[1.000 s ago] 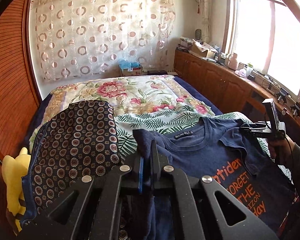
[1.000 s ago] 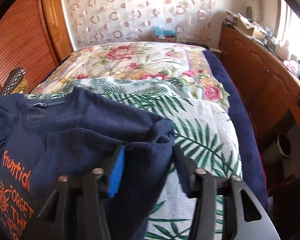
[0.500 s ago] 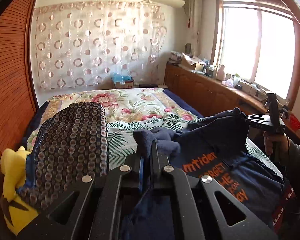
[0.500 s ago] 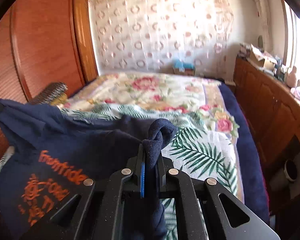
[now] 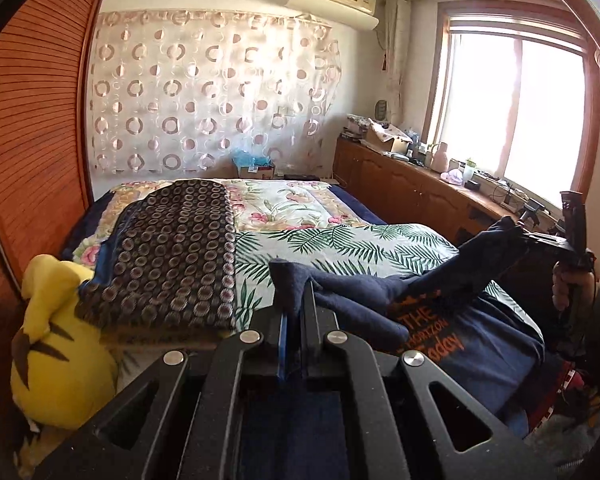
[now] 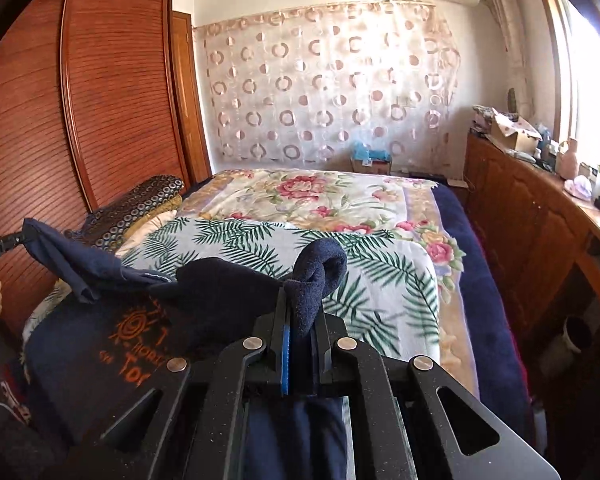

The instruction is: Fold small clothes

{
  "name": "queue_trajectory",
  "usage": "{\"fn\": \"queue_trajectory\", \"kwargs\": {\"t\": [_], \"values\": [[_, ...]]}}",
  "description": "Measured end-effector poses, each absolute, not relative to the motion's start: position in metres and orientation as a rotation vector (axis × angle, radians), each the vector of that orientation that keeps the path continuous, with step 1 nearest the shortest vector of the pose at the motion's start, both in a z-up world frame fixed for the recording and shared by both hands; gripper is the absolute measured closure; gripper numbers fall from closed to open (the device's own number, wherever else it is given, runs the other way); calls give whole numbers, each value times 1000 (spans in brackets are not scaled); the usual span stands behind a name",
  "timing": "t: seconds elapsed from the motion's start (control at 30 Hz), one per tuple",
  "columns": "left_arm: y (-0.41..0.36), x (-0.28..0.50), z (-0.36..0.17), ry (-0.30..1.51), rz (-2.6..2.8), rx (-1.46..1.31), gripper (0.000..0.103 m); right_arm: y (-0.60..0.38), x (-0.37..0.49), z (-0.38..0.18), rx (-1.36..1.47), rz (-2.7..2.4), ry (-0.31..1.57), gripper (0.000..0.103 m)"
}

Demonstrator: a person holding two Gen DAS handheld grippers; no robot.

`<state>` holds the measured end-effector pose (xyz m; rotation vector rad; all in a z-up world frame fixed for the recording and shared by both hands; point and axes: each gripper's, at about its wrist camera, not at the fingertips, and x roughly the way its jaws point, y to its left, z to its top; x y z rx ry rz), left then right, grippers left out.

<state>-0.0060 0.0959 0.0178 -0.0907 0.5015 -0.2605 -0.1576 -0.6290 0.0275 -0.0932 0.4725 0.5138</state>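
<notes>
T-shirt (image 5: 472, 356), navy with orange print, hung between the two grippers above the bed (image 6: 380, 264), its lower part draped below and behind the jaws. The left gripper (image 5: 294, 312) had its jaws clamped together on a bunched fold of the navy cloth, a knob of fabric sticking up just ahead of the tips. The right gripper (image 6: 300, 320) was likewise clamped on a rolled wad of the same shirt, which curled over the right-hand jaw.

Both grips looked to be on thick bunches rather than flat edges, so the cloth could creep out of either pair of jaws if pulled taut, dropping one corner. The slack span between the jaws sagged and was twisted, and laying it down that way would likely set creases or a crooked fold. The hanging part could also snag the patterned cushion (image 5: 172, 256) left of the left jaws.

Orange lettering on the shirt read partly "THE", "HORIZON" and "today" from the left wrist; the rest was folded away.
</notes>
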Motion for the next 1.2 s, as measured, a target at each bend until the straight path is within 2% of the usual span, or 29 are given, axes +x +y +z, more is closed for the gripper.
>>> {"fn": "queue_trajectory", "kwargs": {"t": [0.27,0.5,0.57,0.63,0.7,0.73,0.8,0.87,1.0,1.2], "values": [[102,-28,8,557,-230,-66,97,-638,-196,26,-158,506,529,96],[111,-30,-17,635,-227,-83,95,-638,-195,-8,-183,490,682,96],[113,-33,-17,633,-223,-85,83,-638,-192,-13,-174,489,707,96],[116,-34,-12,617,-222,-89,61,-639,-191,-12,-167,485,718,96],[119,-33,-4,598,-220,-89,52,-641,-188,-7,-170,464,714,81],[120,-32,-2,591,-218,-88,43,-643,-187,-3,-164,467,709,80],[122,-28,3,578,-203,-83,33,-642,-188,2,-159,474,698,71],[123,-21,7,564,-194,-75,29,-645,-184,10,-164,449,677,60],[123,0,4,577,-169,-50,28,-646,-176,17,-183,429,645,53],[121,38,-21,655,-175,-43,28,-638,-153,-3,-178,423,663,50]]}}
